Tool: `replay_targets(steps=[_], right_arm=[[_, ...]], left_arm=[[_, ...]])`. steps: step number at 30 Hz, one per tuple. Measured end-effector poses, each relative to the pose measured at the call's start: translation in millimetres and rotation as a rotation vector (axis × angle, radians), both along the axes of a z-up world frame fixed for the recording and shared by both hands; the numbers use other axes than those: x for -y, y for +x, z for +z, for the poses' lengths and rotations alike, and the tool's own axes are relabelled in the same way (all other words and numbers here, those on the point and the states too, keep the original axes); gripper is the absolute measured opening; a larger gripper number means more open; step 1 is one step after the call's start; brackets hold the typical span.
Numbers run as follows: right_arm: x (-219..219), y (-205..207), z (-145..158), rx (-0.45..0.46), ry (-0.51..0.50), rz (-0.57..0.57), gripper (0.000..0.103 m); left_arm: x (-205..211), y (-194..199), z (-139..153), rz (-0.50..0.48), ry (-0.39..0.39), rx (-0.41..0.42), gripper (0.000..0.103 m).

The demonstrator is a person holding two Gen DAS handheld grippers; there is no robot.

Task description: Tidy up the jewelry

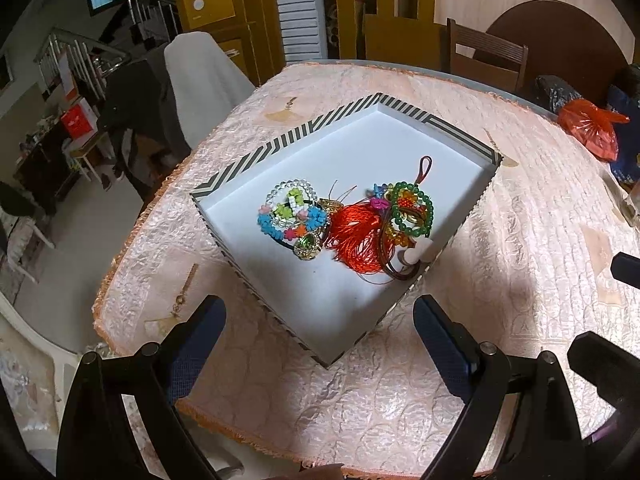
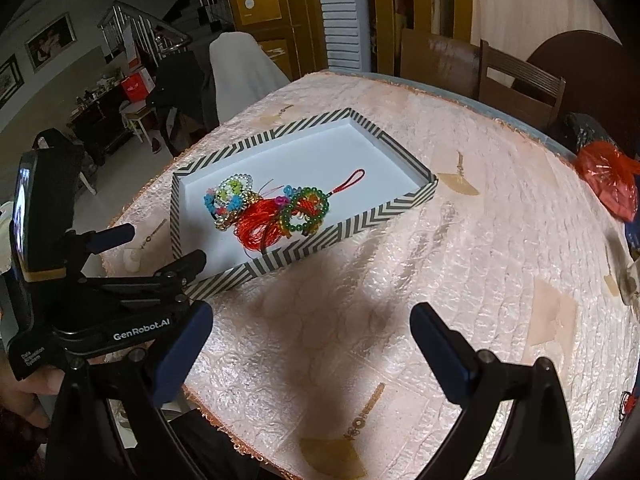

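Both grippers, left gripper [image 1: 320, 334] and right gripper [image 2: 312, 340], hover spread wide and empty near the striped tray [image 1: 280, 142]. Beaded bracelets [image 1: 286, 216] and a red tassel charm [image 1: 358, 240] lie heaped inside it. Whether sorting remains is unclear.

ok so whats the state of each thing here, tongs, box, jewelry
left tongs: open, empty, hovering at the box's near corner
right tongs: open, empty, over bare tablecloth
striped box: lidless, flat on the table
green bead bracelet: in the box, lying on the red tassel
red tassel: in the box, threads splayed
flower bead bracelets: in the box, piled together
gold ring: in the box, against the pile
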State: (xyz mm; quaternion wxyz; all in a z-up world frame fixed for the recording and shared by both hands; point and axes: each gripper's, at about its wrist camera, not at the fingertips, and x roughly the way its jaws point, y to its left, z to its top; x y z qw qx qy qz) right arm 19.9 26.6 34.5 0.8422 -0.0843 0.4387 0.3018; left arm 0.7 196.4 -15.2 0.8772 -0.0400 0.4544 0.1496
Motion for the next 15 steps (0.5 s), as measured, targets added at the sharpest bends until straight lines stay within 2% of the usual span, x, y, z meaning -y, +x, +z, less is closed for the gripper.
replay_targets(steps=[11, 15], right_arm=[[-3.7, -1.7, 1.3, 0.004, 0.002, 0.012, 0.101], [-4.0, -2.0, 1.5, 0.004, 0.002, 0.011, 0.101]], left_arm=[[2.2, -0.1, 1.9, -0.006, -0.004, 0.012, 0.099], [1.7, -2.7, 3.8, 0.002, 0.02, 0.034, 0.099]])
